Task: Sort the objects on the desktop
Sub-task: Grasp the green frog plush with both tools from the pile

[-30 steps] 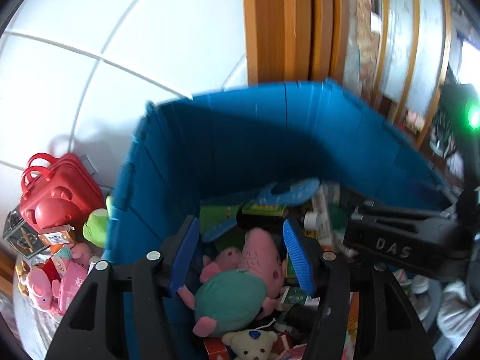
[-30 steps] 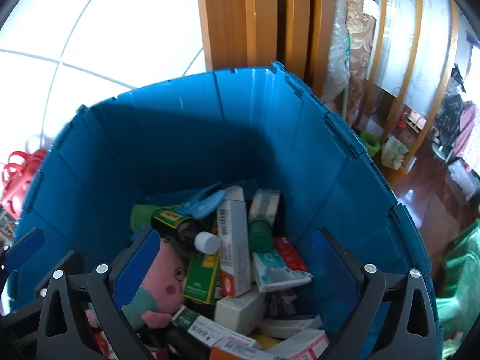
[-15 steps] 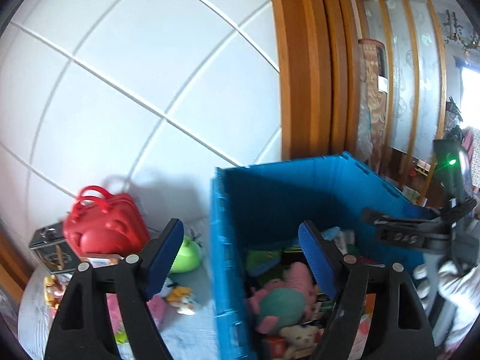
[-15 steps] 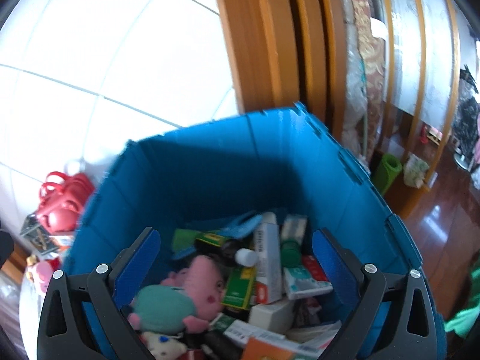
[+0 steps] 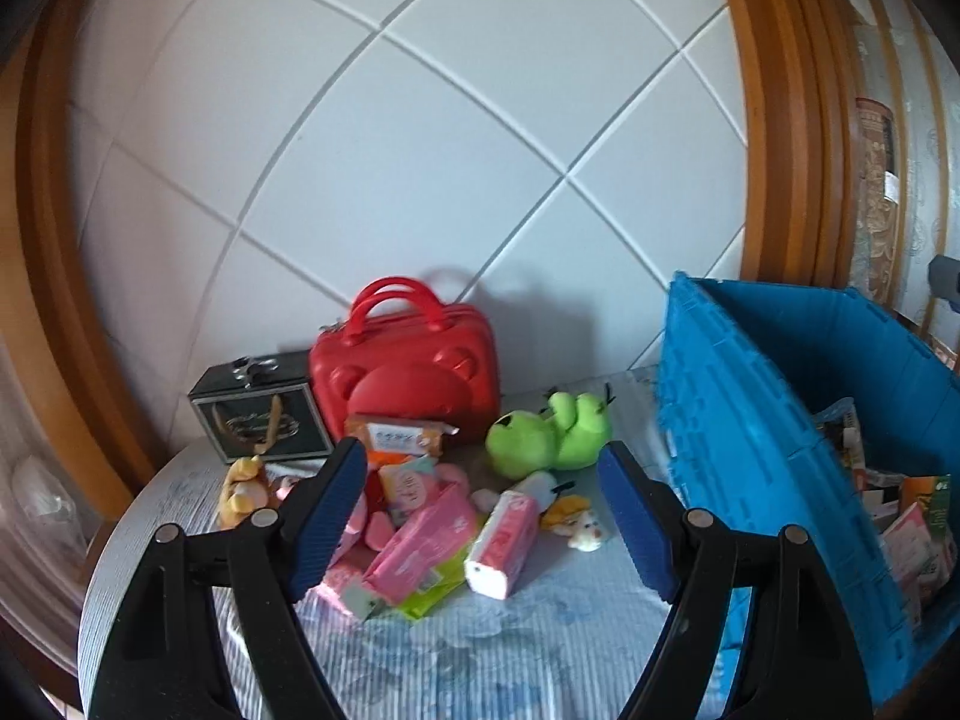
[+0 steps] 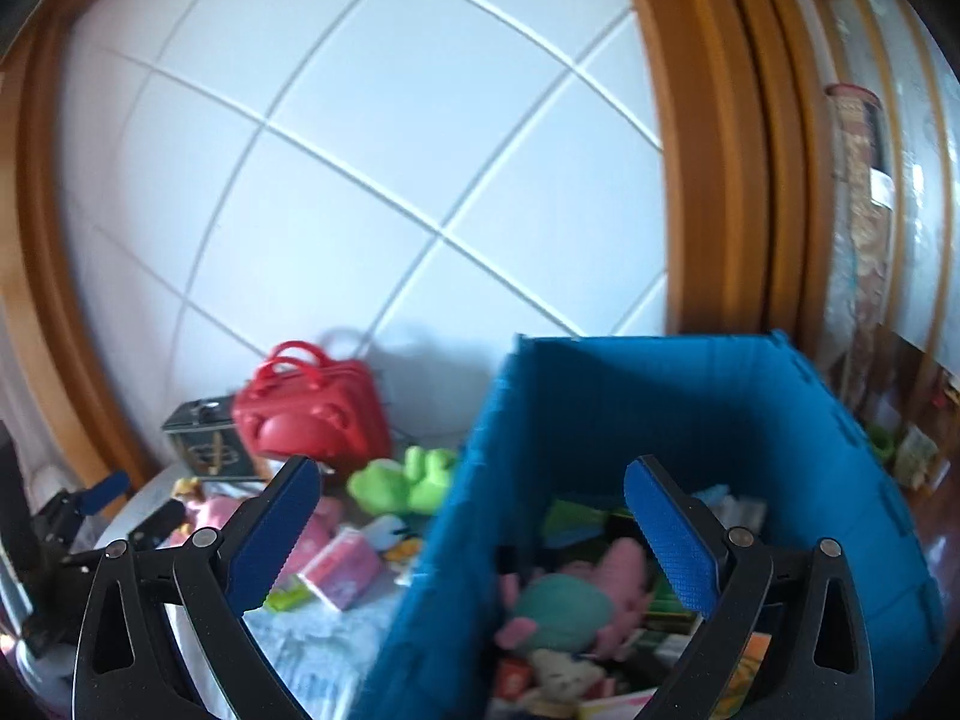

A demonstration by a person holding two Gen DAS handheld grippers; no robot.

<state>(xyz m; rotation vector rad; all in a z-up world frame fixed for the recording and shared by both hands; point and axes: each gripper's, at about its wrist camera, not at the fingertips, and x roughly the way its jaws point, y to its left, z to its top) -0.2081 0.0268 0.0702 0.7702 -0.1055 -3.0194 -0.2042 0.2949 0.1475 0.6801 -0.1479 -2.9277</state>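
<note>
A blue crate (image 5: 780,432), the largest thing on the table, stands at three o'clock in the left wrist view. It already holds loose cartons and, in the right wrist view, a pink-and-teal plush pig (image 6: 576,600), which suggests it is the bin the sorting feeds. The cloth-covered table (image 5: 480,648) carries the unsorted pile at its centre. At twelve o'clock of that pile a red hard-shell case (image 5: 408,366) stands upright against the tiled wall, a dark box (image 5: 258,408) touching it at nine o'clock; both look parked at the back, out of the way of the smaller pieces.

A green frog plush (image 5: 549,435) lies on its side at two o'clock of the pile, near the crate's wall. A white-and-red tissue pack (image 5: 504,540) lies flat at the centre, beside a pink pouch (image 5: 420,546). A small yellow toy (image 5: 240,489) sits at nine o'clock.

The left gripper (image 5: 480,516) hangs above the pile, jaws spread wide with nothing between them, framing the tissue pack and pouch, likely lining up the next pick. The right gripper (image 6: 474,540), equally wide and empty, straddles the crate's near wall.
</note>
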